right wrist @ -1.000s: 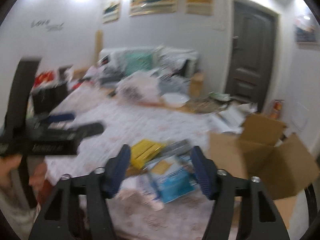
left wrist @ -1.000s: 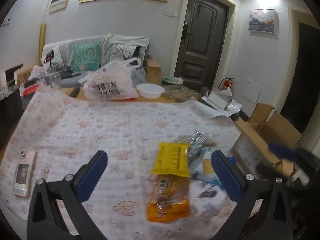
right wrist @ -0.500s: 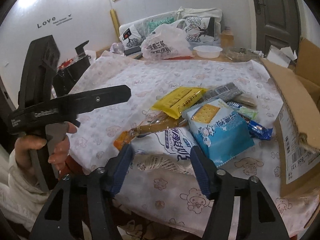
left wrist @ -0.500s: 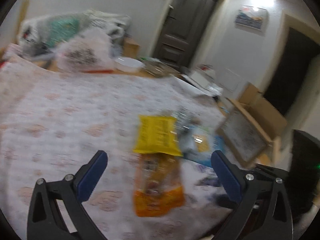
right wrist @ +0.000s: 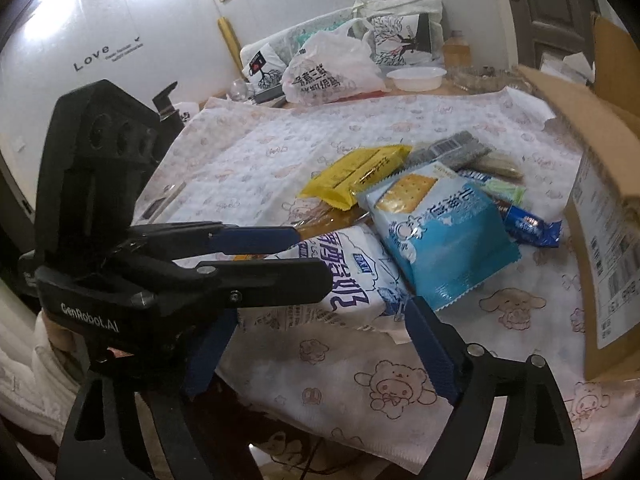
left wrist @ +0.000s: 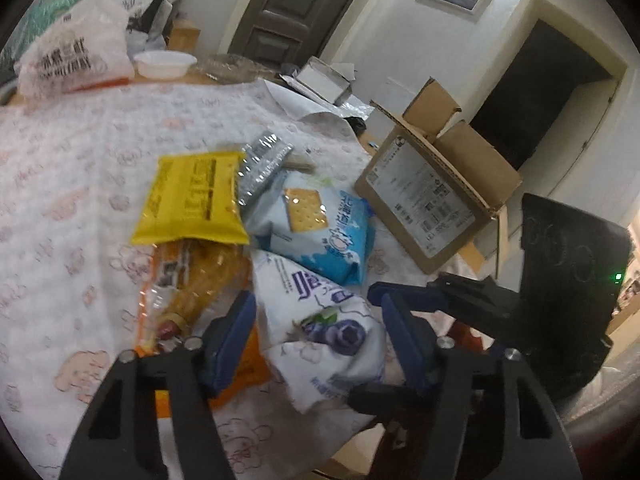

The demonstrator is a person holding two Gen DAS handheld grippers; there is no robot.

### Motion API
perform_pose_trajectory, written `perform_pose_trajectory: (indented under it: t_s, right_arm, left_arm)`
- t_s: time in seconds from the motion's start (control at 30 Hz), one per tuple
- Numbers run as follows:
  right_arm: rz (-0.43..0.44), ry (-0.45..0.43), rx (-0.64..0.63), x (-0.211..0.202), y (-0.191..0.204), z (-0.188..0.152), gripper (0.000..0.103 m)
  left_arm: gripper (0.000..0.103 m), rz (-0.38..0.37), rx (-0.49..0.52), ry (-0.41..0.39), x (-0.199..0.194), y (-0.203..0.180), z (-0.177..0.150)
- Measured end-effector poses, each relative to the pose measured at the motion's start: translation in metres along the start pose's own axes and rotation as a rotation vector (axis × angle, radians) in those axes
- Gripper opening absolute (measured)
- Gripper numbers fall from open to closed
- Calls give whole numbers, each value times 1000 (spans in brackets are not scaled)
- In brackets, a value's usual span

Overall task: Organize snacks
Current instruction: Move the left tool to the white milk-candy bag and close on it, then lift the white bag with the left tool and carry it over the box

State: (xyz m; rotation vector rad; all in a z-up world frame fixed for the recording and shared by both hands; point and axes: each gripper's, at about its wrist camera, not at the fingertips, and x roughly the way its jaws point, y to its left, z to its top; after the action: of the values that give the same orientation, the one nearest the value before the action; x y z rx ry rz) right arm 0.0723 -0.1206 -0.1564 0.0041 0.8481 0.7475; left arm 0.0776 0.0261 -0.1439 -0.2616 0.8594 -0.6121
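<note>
Snacks crowd the near corner; the cloth beyond lies open

The cardboard box [right wrist: 600, 168] walls the table's [right wrist: 280, 148] right edge just beside the snack pile [right wrist: 436, 232]; left and behind it, bare cloth runs to the plastic bag [right wrist: 332, 72] and bowl [right wrist: 416, 78].

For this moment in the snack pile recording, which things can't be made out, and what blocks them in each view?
- Inside of the cardboard box: both views show only its outer walls and flaps.
- Orange packet: partly under the yellow packet, left wrist view; nearly hidden in the right wrist view.
- White blueberry bag: whether the left gripper pads press it is unclear; in the right wrist view the gripper covers its left end.
</note>
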Motion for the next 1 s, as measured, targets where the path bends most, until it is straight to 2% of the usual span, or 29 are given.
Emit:
perform_pose_trajectory:
  t_s: [0.23,0.43,0.53,0.67,0.8,0.87,0.93,1.0]
  right_arm:
    - [27,12,-2,13,-2,-3,99]
    - [18,12,-44,19,-1,-1,103]
    - [13,14,-56,23,2,0,103]
    - [-44,25,-133,31,12,0,103]
    - [-51,21,-133,33,14,0,103]
    - [-55,19,-142,32,15,-1,100]
    - [-56,15,-158,30,18,-1,94]
    - [-55,8,-170,28,20,-1,88]
  left_arm:
    - [59,16,8,30,6,-1,-4]
    - [57,23,8,41,8,-1,-6]
    - [57,20,4,42,9,0,-6]
    - [56,31,8,50,8,-1,-8]
    - [55,39,-6,48,9,1,-9]
    - [55,47,-6,50,9,0,-10]
    - [54,54,-7,50,9,0,-10]
    - [49,68,-13,47,9,-1,-9]
